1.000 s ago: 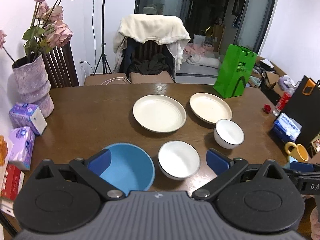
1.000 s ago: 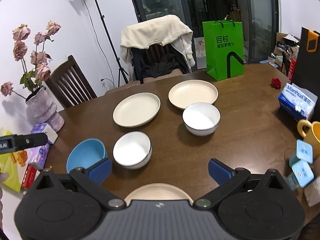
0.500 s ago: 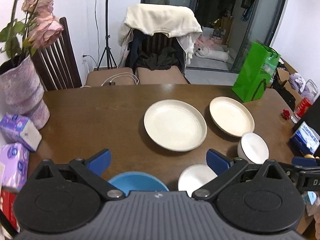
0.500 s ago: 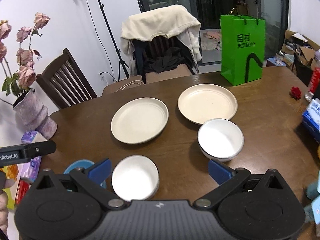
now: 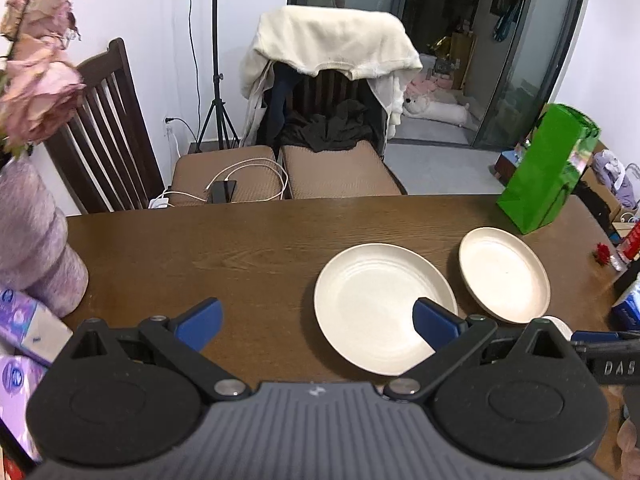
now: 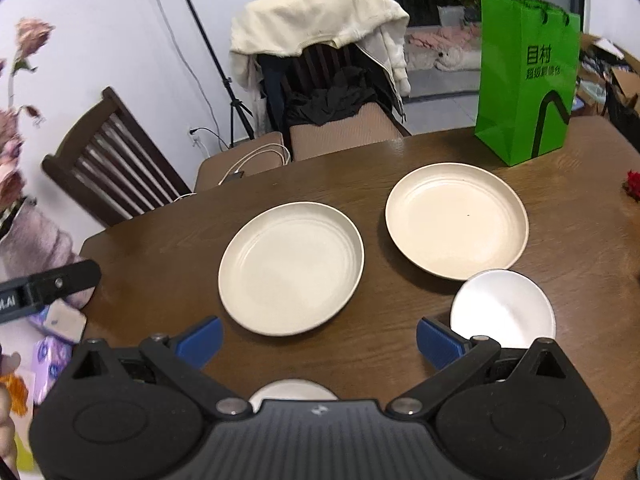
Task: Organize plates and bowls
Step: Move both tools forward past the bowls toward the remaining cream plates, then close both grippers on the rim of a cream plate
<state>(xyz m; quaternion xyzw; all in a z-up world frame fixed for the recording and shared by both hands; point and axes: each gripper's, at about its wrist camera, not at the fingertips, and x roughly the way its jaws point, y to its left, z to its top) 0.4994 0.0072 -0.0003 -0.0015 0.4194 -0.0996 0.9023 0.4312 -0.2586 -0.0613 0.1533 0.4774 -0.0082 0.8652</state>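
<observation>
Both grippers have advanced across the table: left gripper and right gripper gape wide, empty. Near cream plate lies just ahead of the right gripper; far plate right, white bowl near-right.

Two cream plates, two white bowls, the second perhaps.

I'm looking into a home dining room: a wooden dining table, chairs draped with clothes, a vase of dried roses, a shopping bag.
</observation>
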